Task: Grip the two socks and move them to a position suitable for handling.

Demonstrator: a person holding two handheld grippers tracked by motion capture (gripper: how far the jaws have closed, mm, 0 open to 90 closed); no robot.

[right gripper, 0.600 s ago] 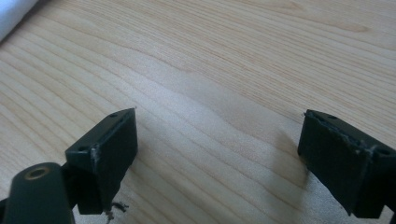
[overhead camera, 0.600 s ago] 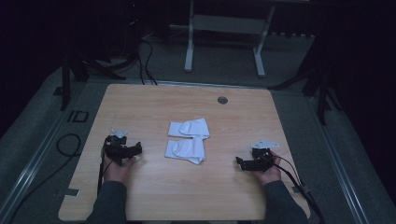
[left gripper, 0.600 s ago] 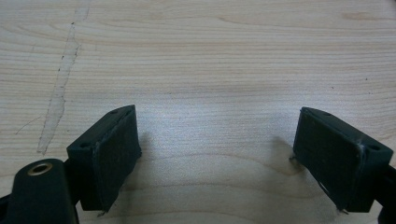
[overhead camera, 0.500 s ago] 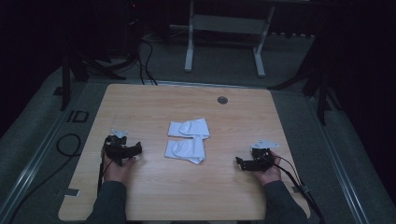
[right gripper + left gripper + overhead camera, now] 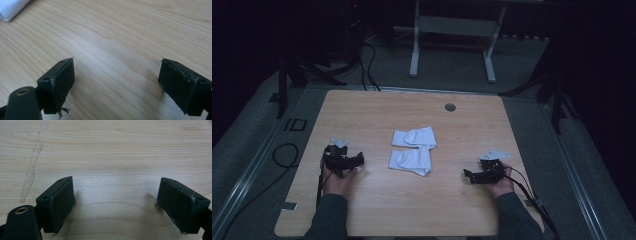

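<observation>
**Both grippers rest open, socks between them**

We see two white socks on the wooden table (image 5: 362, 210), side by side near its middle: the farther sock (image 5: 414, 137) and the nearer sock (image 5: 411, 160), their long edges touching or nearly so. Our left gripper (image 5: 352, 162) sits on the table well to the left of the socks, and our right gripper (image 5: 472, 176) well to their right, each held in a hand that comes in from the near edge. In both gripper views the jaws stand wide, with bare wood grain between them and nothing held. A white corner of a sock (image 5: 11, 8) shows at the upper left of the right gripper view. A small round grommet (image 5: 450, 107) sits near the table's far edge.
</observation>
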